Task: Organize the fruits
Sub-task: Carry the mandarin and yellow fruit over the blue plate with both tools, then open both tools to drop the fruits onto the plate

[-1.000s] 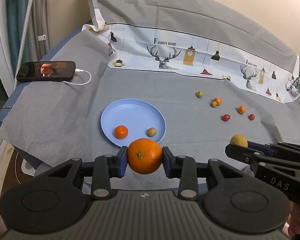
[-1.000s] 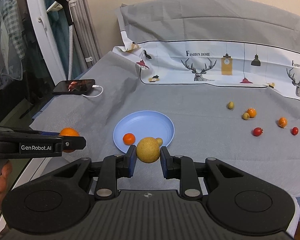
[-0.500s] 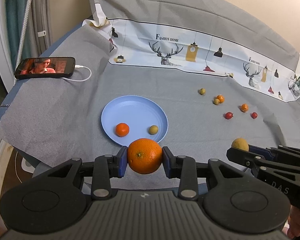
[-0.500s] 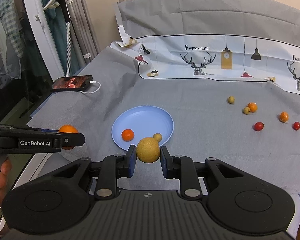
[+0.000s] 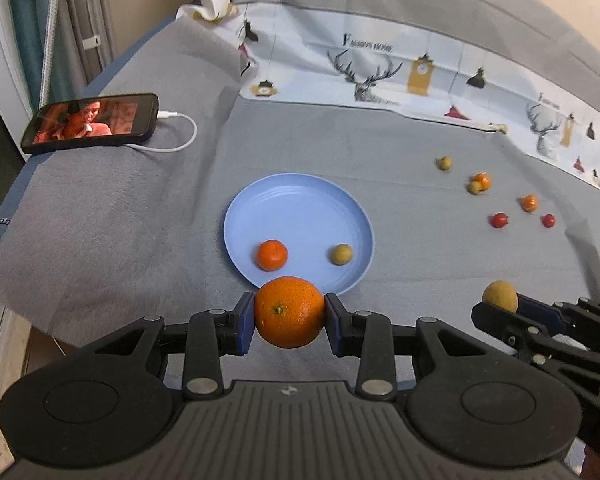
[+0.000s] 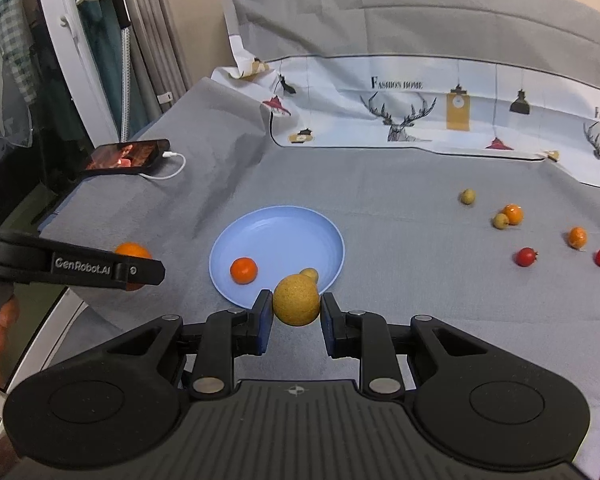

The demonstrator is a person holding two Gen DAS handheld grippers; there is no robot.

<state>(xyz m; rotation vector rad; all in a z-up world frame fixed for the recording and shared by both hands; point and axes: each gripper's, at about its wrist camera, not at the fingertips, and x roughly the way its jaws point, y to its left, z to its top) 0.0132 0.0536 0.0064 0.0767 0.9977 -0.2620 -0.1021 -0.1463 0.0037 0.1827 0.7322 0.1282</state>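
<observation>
Both grippers are loaded. The left gripper [image 5: 289, 312] is clamped on a big orange [image 5: 289, 311], held over the near rim of the blue plate [image 5: 300, 204]. The right gripper [image 6: 296, 300] is squeezing a round yellow-brown fruit [image 6: 296, 299], also at the plate's near edge. On the plate sit a small tangerine [image 5: 271, 255] and a small greenish fruit [image 5: 341, 254]. A scatter of small fruits [image 6: 512, 214] lies loose on the grey cloth [image 6: 400, 240], far right. A phone [image 5: 92, 122] on its cable sits far left.

2 wrist views, shared plate [image 5: 300, 196]
</observation>
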